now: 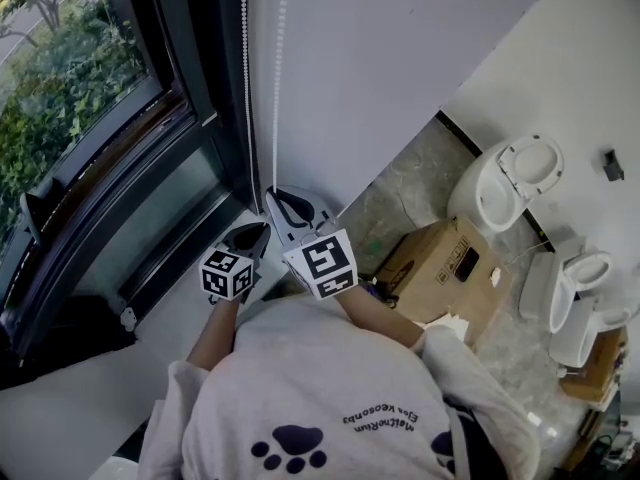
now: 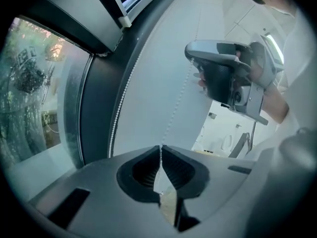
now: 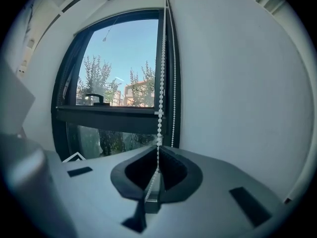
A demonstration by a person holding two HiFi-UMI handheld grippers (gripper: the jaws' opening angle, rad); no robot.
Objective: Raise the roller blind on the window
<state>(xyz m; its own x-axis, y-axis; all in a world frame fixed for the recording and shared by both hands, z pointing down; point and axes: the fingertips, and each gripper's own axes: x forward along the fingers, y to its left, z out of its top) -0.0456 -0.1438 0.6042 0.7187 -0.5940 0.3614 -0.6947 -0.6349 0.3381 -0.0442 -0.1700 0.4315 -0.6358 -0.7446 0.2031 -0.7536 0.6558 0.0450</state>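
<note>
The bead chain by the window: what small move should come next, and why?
Probably open the left gripper and regrip the bead chain higher. It and the right gripper are both shut on one strand, left below right, low by the window sill, so little downward pull seems left.

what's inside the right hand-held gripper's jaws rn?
The white bead chain hangs down into the right hand-held gripper, whose jaws are shut on it. Below the jaws, the chain is hidden by the gripper's own body.
</note>
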